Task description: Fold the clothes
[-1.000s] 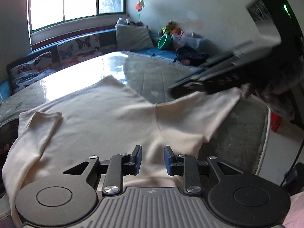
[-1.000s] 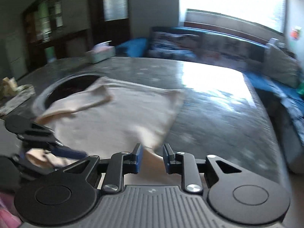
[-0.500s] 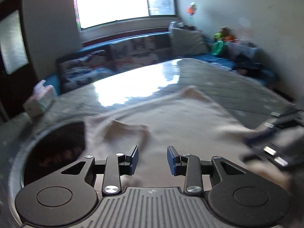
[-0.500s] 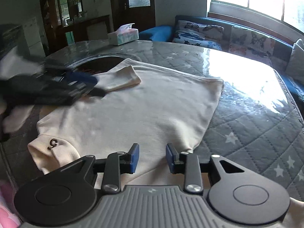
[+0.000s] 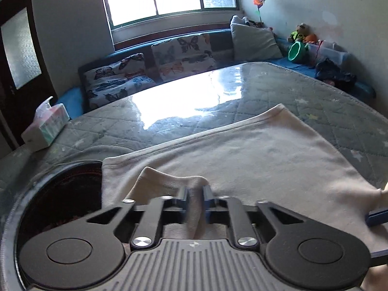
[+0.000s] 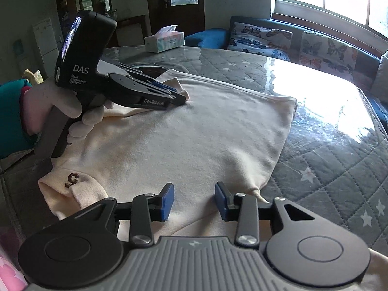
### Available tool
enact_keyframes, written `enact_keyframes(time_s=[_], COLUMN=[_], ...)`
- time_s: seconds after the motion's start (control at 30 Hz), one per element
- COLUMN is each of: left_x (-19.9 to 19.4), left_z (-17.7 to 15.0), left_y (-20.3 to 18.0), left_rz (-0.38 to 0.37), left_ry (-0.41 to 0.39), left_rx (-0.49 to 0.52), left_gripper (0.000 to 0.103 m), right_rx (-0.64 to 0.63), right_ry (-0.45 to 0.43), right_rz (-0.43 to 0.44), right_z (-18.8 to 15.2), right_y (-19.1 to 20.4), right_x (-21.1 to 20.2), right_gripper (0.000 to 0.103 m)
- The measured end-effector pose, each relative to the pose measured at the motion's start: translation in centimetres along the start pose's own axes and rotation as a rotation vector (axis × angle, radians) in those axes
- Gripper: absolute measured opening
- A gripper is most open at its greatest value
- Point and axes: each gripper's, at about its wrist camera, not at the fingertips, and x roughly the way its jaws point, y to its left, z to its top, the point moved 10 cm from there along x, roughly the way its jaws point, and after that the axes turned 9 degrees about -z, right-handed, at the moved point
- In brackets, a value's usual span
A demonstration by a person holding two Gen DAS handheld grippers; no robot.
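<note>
A cream sweatshirt (image 5: 254,150) lies spread flat on the quilted table (image 5: 339,111). My left gripper (image 5: 196,198) is shut on a raised fold of its sleeve (image 5: 167,179), near the garment's left edge. The right wrist view shows that left gripper (image 6: 179,98) in a gloved hand (image 6: 72,101), pinching the sleeve on the sweatshirt (image 6: 194,133). My right gripper (image 6: 194,200) hovers over the near hem. Its jaws are opening, with cloth below the pads but not pinched. A brown mark (image 6: 72,179) shows on the rolled edge at the near left.
A tissue box (image 5: 46,126) stands at the table's far left, also the tissue box (image 6: 165,40) in the right wrist view. A dark round opening (image 5: 60,198) sits in the table beside the sleeve. A sofa with butterfly cushions (image 5: 181,53) runs under the window.
My left gripper swung left across the garment to the sleeve and closed on a fold of it. The right gripper's jaws spread wider and it sank slightly toward the hem.
</note>
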Motion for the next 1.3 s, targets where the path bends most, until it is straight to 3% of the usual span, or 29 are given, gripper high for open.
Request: enact_keyframes(time_s=[0.13, 0.37, 0.57, 0.67, 0.83, 1.07, 1.3], left_x=[-2.5, -10.9, -18.4, -21.4, -23.5, -23.0, -22.6], left_z=[0.7, 1.0, -1.6, -3.4, -6.5, -10.0, -11.4], left_y=[2.1, 9.3, 14.9, 17.2, 19.1, 21.4, 23.1], left_rz=[-0.004, 0.101, 0.226, 0.253, 0.255, 0.303, 0.338], left_ry=[-0.072, -0.226, -0.322, -0.356, -0.351, -0.280, -0.253], left_rx=[-0.094, -0.290, -0.395, -0.452, -0.504, -0.519, -0.528], left_gripper=[0.005, 0.004, 0.004, 0.004, 0.004, 0.004, 0.004], right_rx=[-0.005, -0.029, -0.059, -0.090, -0.167, -0.278, -0.381], right_ry=[0.000, 0.000, -0.006, -0.014, -0.013, 0.002, 0.035], right_rz=[-0.006, -0.030, -0.035, -0.002, 0.072, 0.188, 0.224], right_z=[0.1, 0.5, 1.2, 1.8, 2.8, 3.2, 1.5], right_y=[0.0, 0.3, 1.3, 2.7, 6.5, 12.9, 15.9], right_x=[0.1, 0.2, -0.1, -0.6, -0.8, 0.2, 0.3], right_gripper=[0.038, 0.038, 0.038, 0.038, 0.038, 0.038, 0.036])
